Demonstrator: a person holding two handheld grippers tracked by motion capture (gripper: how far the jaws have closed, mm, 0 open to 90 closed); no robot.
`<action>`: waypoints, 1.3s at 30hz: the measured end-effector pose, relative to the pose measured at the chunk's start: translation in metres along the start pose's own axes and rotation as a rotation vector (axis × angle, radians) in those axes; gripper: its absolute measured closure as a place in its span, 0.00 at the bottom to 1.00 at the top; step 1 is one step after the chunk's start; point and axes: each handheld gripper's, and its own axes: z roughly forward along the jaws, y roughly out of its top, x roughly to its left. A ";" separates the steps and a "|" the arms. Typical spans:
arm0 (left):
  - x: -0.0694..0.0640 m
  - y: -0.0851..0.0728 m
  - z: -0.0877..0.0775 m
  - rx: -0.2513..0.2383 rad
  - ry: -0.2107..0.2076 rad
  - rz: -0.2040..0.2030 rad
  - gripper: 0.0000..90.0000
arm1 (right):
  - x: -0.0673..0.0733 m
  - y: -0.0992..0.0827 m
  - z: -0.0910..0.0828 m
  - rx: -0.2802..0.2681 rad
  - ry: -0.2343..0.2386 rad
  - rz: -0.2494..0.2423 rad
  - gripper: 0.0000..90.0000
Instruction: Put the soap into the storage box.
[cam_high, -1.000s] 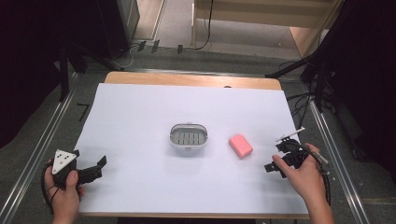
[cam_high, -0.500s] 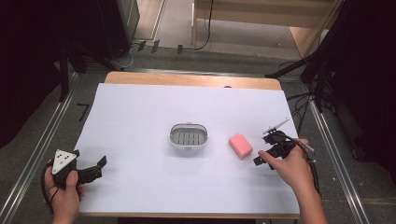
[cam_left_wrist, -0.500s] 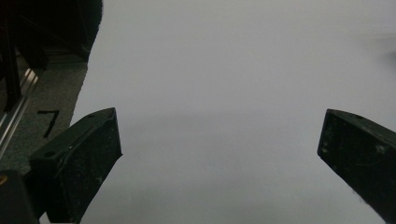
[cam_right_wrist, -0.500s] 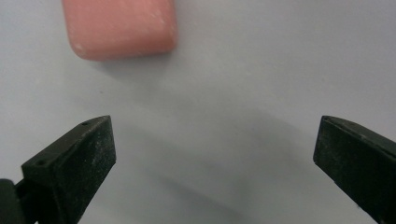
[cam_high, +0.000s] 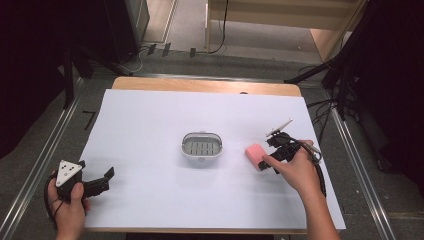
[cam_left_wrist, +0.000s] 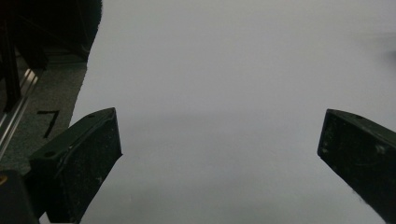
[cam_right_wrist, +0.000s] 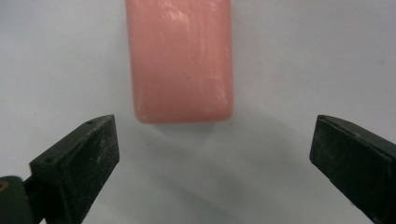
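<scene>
Seen from above, a person works two hand-held tools at a table under a white sheet (cam_high: 150, 125). At the near left corner the left gripper (cam_high: 102, 181) rests low over the sheet, its jaws spread wide with nothing between them. Mid-table stands a small oval white tray (cam_high: 201, 145) with a slotted floor, apparently empty. Just right of it, apart from its rim, lies a pink soap bar (cam_high: 255, 153) flat on the sheet. At the right the right gripper (cam_high: 266, 164) comes in on the bar's near end; its jaws have just been closing a little yet stand wide, short of the bar, pressing on nothing.

In the right gripper view the soap bar (cam_right_wrist: 181, 60) is a salmon-pink block with rounded corners and pale, chalky scuffs on its top face. It looks light and rigid, but probably waxy and prone to slipping under hard pads, and a heavy squeeze could dent it. The safest hold is likely across its two long flat sides near the middle, with the jaws low to the sheet.
</scene>
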 end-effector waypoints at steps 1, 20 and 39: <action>0.000 0.000 0.000 0.000 0.000 0.000 0.00 | 0.001 0.002 0.000 0.001 0.000 -0.004 0.03; 0.000 0.000 0.000 -0.001 -0.002 0.000 0.00 | 0.022 0.035 0.015 0.008 0.000 -0.006 0.30; 0.000 0.000 0.000 0.003 -0.004 0.006 0.00 | 0.020 0.038 0.032 0.048 -0.021 0.013 0.42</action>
